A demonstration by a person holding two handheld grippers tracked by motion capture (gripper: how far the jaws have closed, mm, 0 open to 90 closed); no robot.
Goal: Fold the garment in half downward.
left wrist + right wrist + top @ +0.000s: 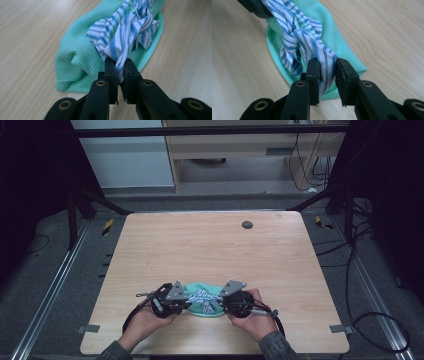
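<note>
A blue-and-white striped cloth (202,295) is knotted over a mint green waffle cloth (199,309) lying near the table's front edge. My left gripper (186,302) is shut on one end of the striped cloth (125,32), its jaws (120,63) pinching the fabric tight just above the green cloth (75,57). From the other side, my right gripper (220,304) holds the opposite end; its jaws (327,63) stand a little wider, with a thicker fold of striped cloth (297,35) filling the gap. The green cloth (337,37) lies flat beneath. The knot sits between the two grippers.
The wooden table (215,245) has a small grey round plug (247,224) at its far side. Metal rails and cables run along the floor on both sides. The left gripper's body (257,7) shows at the top left of the right gripper view.
</note>
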